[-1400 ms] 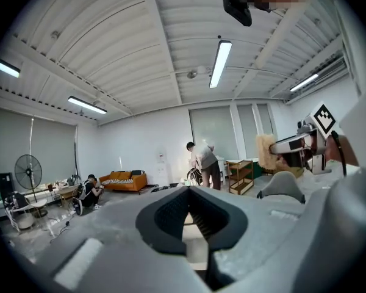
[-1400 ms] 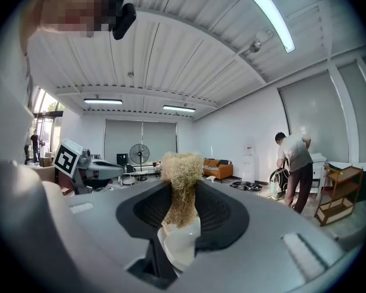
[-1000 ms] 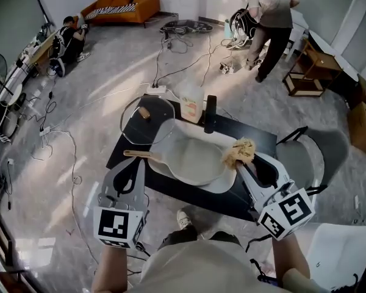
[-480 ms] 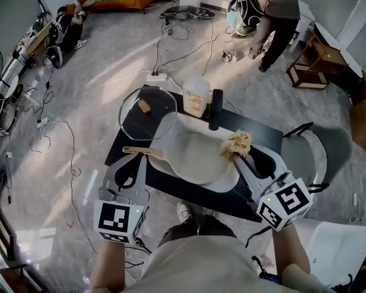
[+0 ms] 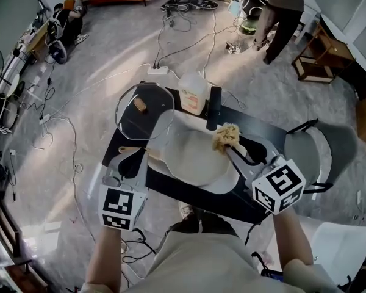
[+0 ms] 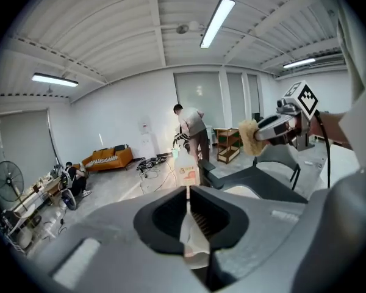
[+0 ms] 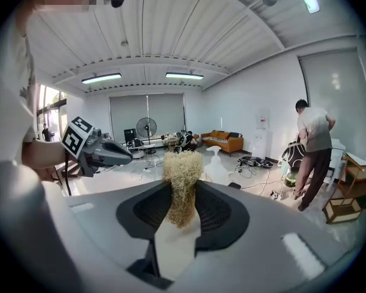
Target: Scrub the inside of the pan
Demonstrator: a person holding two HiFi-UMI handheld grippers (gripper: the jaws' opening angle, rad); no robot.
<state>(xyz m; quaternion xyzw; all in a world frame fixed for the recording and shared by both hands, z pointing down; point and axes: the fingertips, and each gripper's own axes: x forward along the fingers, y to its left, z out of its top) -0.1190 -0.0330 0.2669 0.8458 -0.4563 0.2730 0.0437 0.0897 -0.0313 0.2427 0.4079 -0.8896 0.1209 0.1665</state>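
The black table (image 5: 195,195) stands on a grey floor strewn with cables. To its left we have open floor, to its right a grey chair (image 5: 322,146) stands just beside the edge, and a person (image 5: 285,8) stands well off at the far side of the room. At the table's far left corner lies a glass lid (image 5: 154,119), its rim at or just past the edge. Along the far edge a translucent jug (image 5: 193,94) with an orange label stands just beside a black bottle (image 5: 214,105) — what either holds we cannot tell. The pan (image 5: 192,159) fills the middle of the table, wide and shallow, its inside pale grey and matt, its wooden handle (image 5: 124,150) pointing left. Our right gripper (image 5: 230,146) is clamped on a straw-coloured fibrous scrubber (image 5: 226,135), which sits at the pan's far right rim — whether it touches there we cannot tell. Our left gripper (image 5: 138,155) has its jaws together, its tip over the handle; whether it touches the wood we cannot tell.
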